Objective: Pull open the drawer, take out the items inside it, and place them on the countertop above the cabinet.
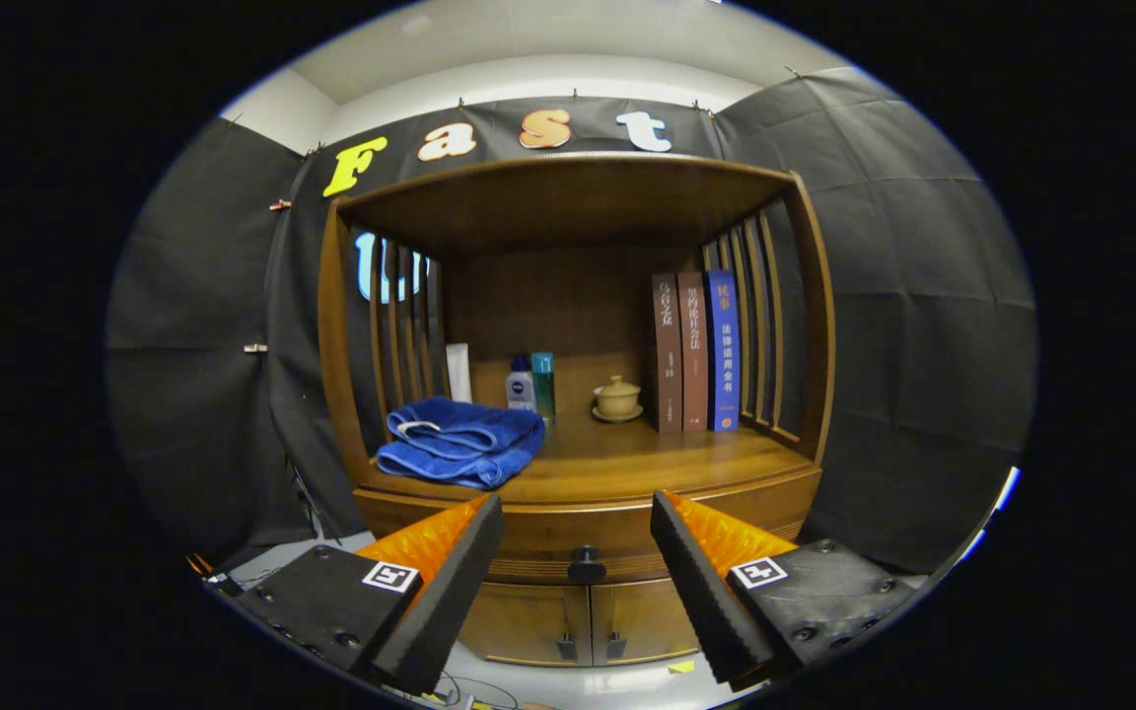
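Observation:
A wooden cabinet stands ahead of me, its drawer (pixel 548 540) closed under the countertop (pixel 647 456). The drawer's round dark knob (pixel 586 565) sits between my two fingers, a little beyond their tips. My gripper (pixel 576 518) is open, wide apart, with nothing between the fingers. What lies inside the drawer is hidden.
A folded blue towel (pixel 460 441) lies on the countertop's left side. Behind it stand a white tube (pixel 459 373) and two bottles (pixel 531 385); a lidded tea cup (pixel 617 398) and three upright books (pixel 694 352) are to the right. Two small doors (pixel 578 619) sit below the drawer.

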`<state>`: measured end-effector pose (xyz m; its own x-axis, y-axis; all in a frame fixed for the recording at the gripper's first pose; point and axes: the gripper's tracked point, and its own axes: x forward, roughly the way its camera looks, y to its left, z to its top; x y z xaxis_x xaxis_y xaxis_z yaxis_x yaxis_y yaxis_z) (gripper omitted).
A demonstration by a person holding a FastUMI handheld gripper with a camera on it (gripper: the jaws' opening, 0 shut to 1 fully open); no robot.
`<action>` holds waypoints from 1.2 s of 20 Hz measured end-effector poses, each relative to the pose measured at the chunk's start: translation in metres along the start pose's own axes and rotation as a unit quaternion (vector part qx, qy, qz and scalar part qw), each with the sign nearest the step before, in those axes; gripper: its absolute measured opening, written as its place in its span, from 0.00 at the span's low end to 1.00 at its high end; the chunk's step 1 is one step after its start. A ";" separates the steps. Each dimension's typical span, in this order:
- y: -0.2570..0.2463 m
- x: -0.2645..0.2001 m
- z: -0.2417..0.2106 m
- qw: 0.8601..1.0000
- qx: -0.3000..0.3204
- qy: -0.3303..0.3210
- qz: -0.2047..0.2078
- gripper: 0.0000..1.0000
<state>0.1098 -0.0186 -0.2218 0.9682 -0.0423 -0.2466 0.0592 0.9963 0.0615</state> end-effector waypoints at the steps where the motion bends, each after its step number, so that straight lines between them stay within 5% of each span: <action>1: 0.000 0.009 -0.010 1.000 -0.002 0.007 0.001 0.99; 17: -0.010 0.099 -0.130 0.994 0.001 0.108 -0.016 0.96; 22: -0.012 0.106 -0.143 0.993 -0.003 0.117 -0.024 0.55; 24: -0.013 0.105 -0.143 0.993 -0.009 0.114 -0.026 0.47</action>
<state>0.1755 -0.0255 -0.3865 0.8835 -0.0787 -0.4617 0.1018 0.9945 0.0254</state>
